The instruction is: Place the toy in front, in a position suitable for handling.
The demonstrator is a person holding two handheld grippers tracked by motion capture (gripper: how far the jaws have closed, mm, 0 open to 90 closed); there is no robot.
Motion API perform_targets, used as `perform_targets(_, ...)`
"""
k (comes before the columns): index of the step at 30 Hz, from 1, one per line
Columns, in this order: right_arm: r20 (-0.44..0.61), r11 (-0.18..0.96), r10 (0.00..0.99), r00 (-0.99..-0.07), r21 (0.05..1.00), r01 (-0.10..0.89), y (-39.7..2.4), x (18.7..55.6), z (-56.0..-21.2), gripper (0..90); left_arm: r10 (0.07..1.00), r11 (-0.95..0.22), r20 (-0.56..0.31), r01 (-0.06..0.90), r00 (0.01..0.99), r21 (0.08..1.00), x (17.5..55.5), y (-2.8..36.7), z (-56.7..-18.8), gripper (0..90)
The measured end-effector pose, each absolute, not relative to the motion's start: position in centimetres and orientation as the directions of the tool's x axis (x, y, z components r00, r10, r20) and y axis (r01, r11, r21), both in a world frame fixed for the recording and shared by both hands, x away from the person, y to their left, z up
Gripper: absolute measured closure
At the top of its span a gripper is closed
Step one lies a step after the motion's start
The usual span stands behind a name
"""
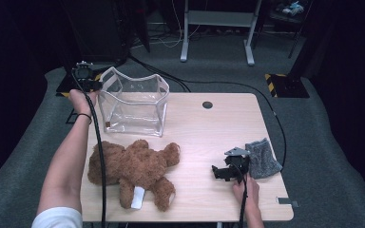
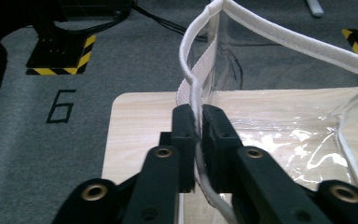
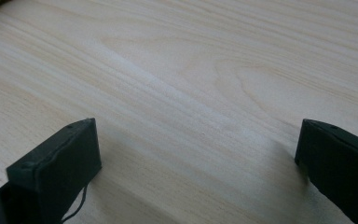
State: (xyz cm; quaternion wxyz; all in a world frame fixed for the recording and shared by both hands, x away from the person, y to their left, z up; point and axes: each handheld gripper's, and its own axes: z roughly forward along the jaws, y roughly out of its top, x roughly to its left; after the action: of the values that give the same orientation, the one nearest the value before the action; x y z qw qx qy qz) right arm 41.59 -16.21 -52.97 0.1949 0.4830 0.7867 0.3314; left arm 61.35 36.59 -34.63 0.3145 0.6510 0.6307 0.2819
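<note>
A clear plastic bag with white trim stands open at the back left of the wooden table. My left gripper is at the bag's left upper edge. In the left gripper view, the left gripper is shut on the bag's white rim, which runs up between the two pads. A brown teddy bear lies on its front at the front left of the table. My right gripper rests low on the table at the front right. Its jaws stand wide open over bare wood, with nothing between them.
A grey knitted cloth lies just right of the right gripper, near the table's right edge. A round cable hole sits at the back middle. Black cables cross the grey carpet, and a yellow-and-black striped base stands behind the table.
</note>
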Motion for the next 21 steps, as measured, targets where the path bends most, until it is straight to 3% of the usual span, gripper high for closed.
perform_targets(1,0.014,0.314,0.889,-0.458,0.71,0.631,-16.2,41.6,-53.0,0.0,0.998,-0.007,-0.032,0.64,0.049,0.768,61.3,36.6,-34.6,78.2)
perform_targets(4,0.013,0.314,0.889,-0.457,0.71,0.631,-16.2,41.6,-53.0,0.0,0.997,-0.001,-0.047,0.647,0.057,0.763,61.1,36.5,-34.4,53.5)
perform_targets(7,0.013,0.314,0.889,-0.458,0.71,0.631,-16.2,41.6,-53.0,0.0,0.997,-0.006,-0.047,0.618,0.069,0.786,60.3,36.1,-33.8,37.5)
perform_targets(21,0.013,0.314,0.889,-0.458,0.71,0.63,-16.2,41.6,-53.0,0.0,0.95,-0.135,-0.047,0.541,0.309,0.83,55.9,30.6,-31.7,17.7)
